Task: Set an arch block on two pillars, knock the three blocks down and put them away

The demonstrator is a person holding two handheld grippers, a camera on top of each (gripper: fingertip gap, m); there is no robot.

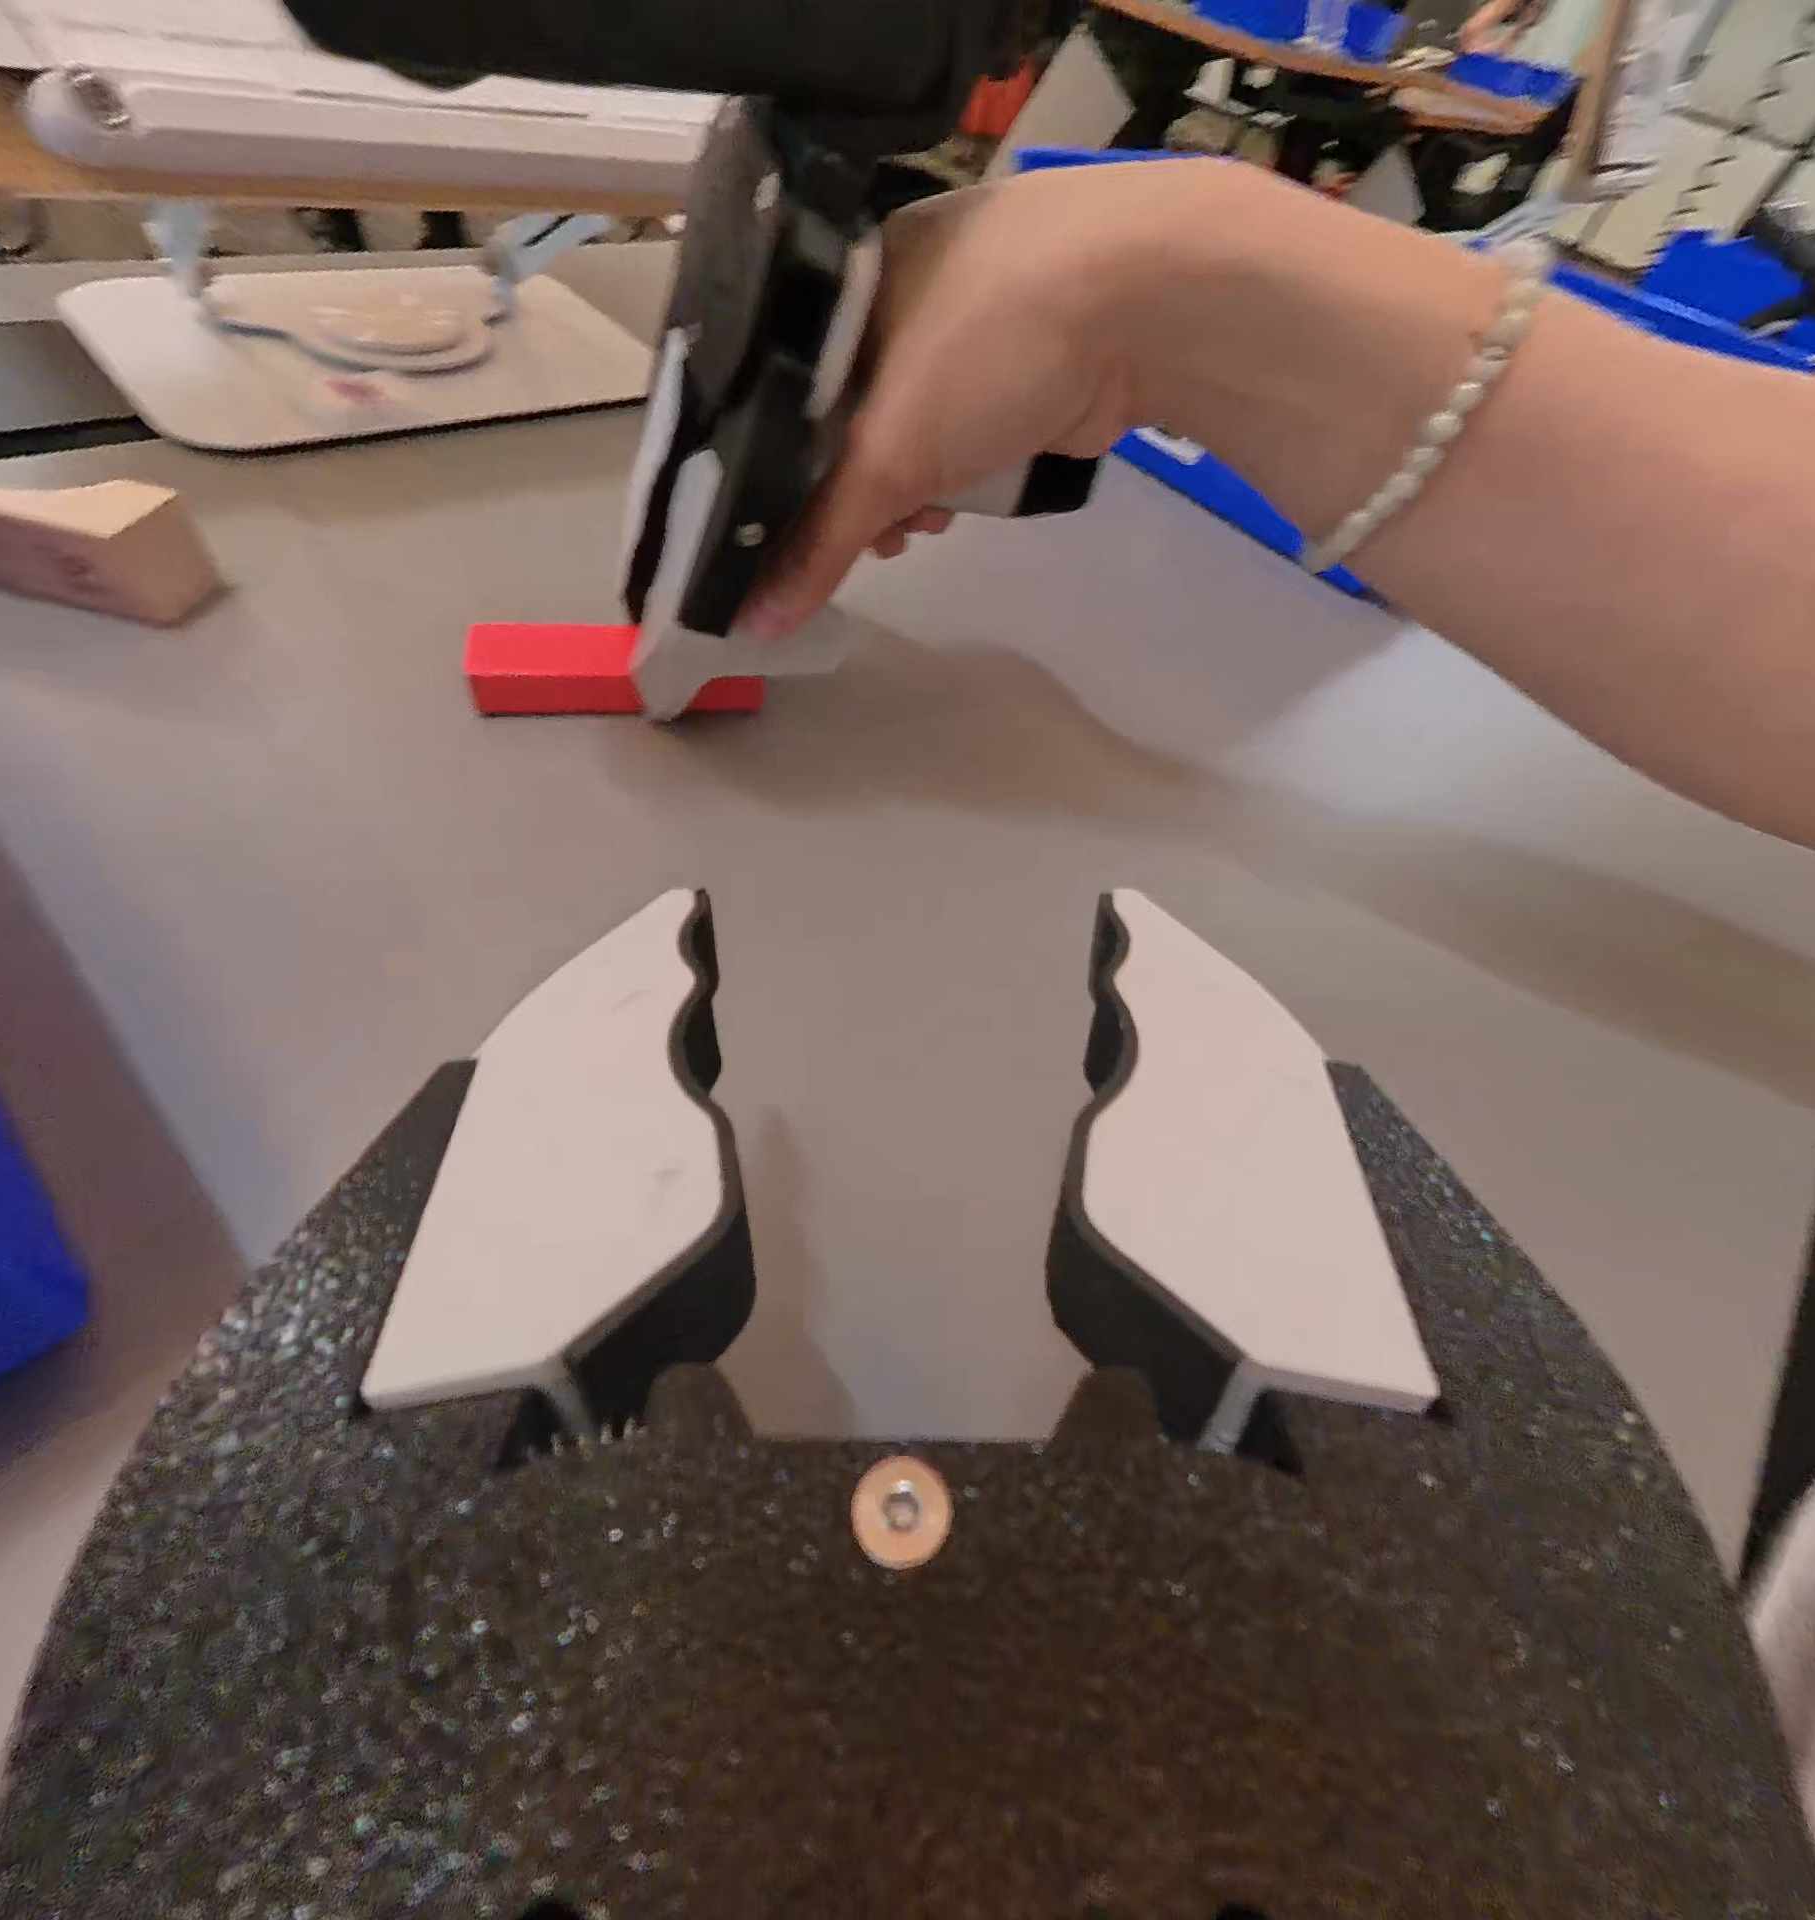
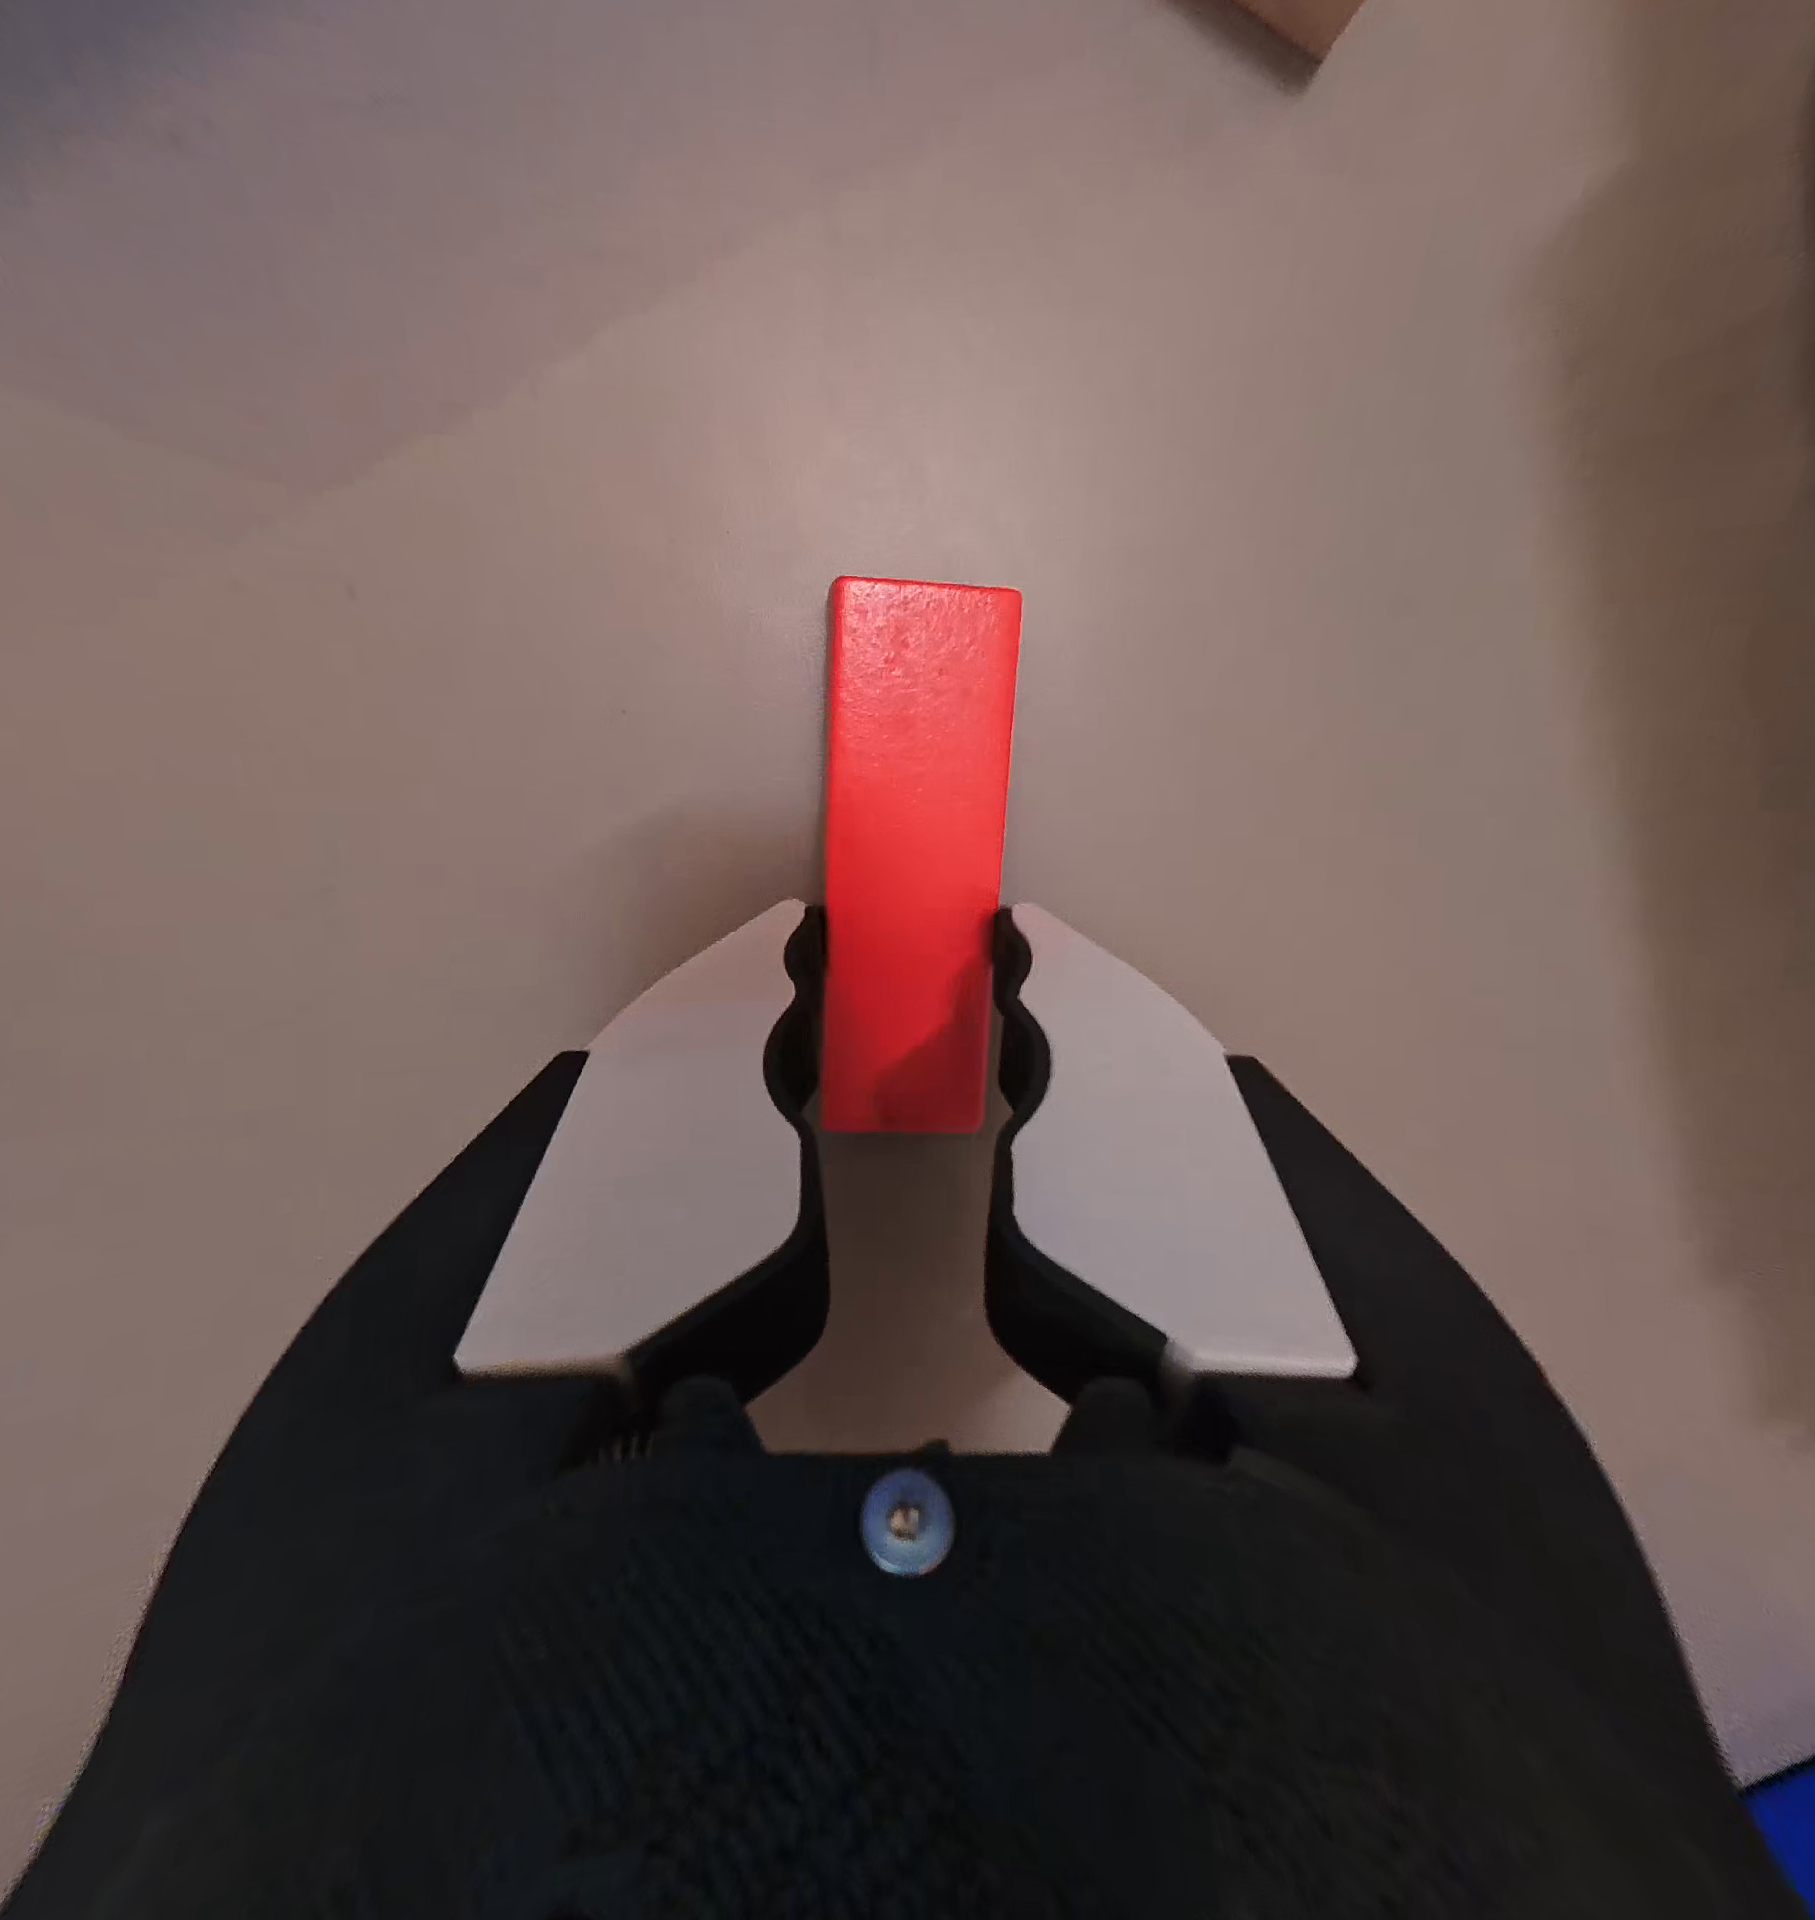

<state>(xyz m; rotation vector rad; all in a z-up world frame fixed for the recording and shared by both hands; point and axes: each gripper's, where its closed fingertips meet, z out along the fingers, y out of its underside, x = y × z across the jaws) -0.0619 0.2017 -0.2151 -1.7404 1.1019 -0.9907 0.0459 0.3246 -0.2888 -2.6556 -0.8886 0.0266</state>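
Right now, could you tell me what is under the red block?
The red block lies flat on the grey table, with the right gripper shut on its sides. Anything beneath the block is covered.

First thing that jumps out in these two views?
The red block, lying flat on the grey table, the only bright thing there; the right gripper has its fingers pressed against both long sides near one end. In the left wrist view the left gripper is open over bare table, nearer the camera than the block, and a hand with a bead bracelet holds the right gripper tilted down onto it.
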